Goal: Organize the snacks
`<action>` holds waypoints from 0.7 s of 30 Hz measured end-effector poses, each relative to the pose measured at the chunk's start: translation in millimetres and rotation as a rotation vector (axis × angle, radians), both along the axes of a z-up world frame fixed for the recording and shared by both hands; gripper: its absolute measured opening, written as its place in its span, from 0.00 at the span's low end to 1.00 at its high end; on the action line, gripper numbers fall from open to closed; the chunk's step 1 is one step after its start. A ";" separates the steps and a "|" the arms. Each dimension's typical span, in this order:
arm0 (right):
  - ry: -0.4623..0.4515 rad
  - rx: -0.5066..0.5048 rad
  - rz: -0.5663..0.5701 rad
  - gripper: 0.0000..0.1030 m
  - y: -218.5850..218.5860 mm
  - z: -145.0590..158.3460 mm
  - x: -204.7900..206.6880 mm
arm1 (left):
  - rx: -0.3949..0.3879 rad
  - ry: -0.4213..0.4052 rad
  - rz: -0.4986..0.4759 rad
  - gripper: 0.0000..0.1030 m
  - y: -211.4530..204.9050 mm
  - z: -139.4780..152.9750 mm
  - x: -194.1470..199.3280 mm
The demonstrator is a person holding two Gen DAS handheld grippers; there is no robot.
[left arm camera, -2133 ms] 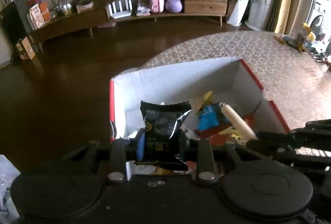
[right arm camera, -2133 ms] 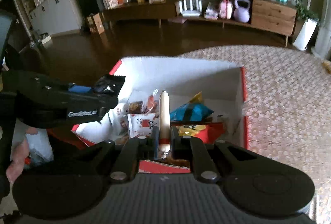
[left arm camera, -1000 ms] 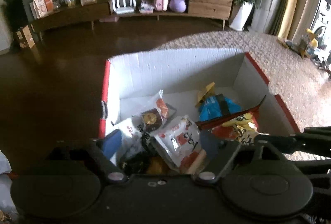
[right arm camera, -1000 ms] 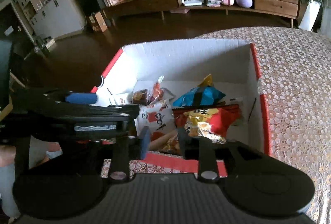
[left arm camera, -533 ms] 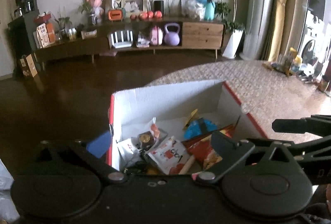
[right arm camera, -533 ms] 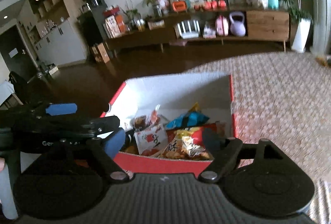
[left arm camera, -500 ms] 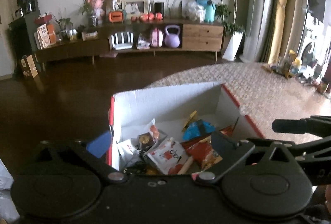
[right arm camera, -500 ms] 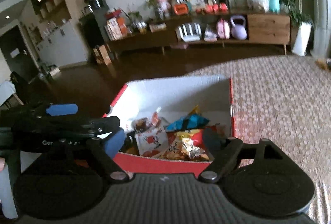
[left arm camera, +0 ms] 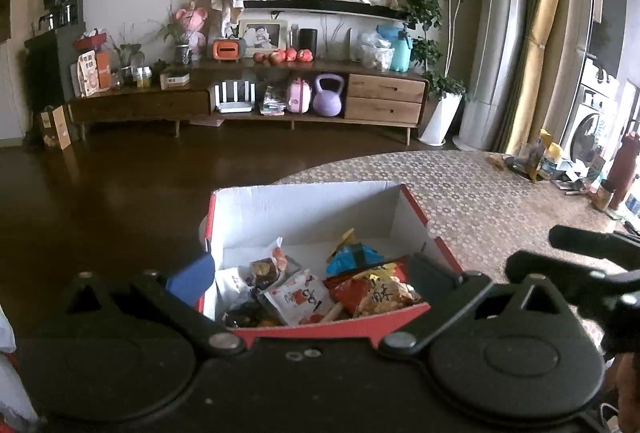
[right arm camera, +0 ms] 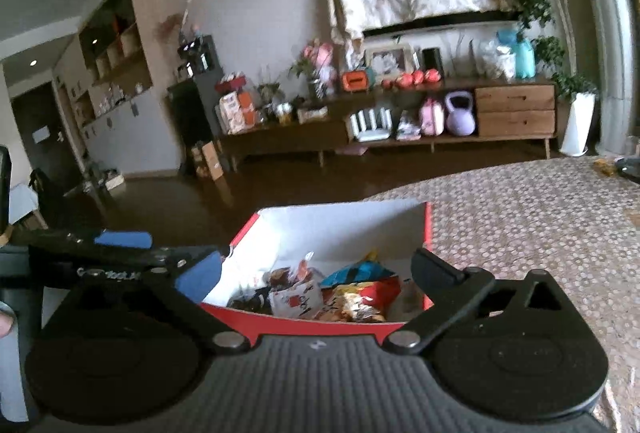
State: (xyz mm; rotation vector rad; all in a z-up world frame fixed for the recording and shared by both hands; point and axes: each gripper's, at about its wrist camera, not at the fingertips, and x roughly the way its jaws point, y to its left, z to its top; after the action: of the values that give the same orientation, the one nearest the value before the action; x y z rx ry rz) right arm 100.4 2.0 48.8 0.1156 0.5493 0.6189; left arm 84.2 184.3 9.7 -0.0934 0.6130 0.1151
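Both tools hung clear of the box (left arm camera: 416, 211), empty. The left tool (left arm camera: 310, 275) stood wide; the right tool (right arm camera: 316, 271) had just been opening, nothing between its jaws. The dark packet and sausage stick they carried two seconds earlier now lay among the snacks (left arm camera: 316, 291) in the box on the bench (left arm camera: 480, 189). Both deliveries appeared complete. Beyond stood the sideboard (left arm camera: 248, 101).

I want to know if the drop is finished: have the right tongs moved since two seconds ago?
Yes. The right tongs have pulled up and back from the red box, whose near wall now shows. Their jaws have just been opening, with nothing between them.
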 end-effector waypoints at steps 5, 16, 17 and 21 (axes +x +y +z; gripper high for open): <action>-0.015 -0.001 -0.034 1.00 -10.7 0.1 -8.1 | -0.023 -0.011 0.020 1.00 0.1 -1.4 -8.6; -0.042 -0.029 -0.072 1.00 -16.5 -2.5 -23.9 | -0.019 -0.025 0.007 1.00 -10.8 -6.7 -23.8; -0.043 -0.028 -0.074 1.00 -17.0 -2.4 -24.4 | -0.020 -0.025 0.005 1.00 -11.2 -7.0 -24.5; -0.034 -0.025 -0.084 1.00 -21.8 -3.3 -24.7 | -0.013 -0.038 0.004 1.00 -13.8 -6.4 -28.0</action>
State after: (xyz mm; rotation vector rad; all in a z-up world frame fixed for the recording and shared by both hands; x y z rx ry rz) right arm 75.7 -19.8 45.5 0.1034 0.5166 0.5308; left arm 56.2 170.6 3.2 -0.1088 0.5755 0.1134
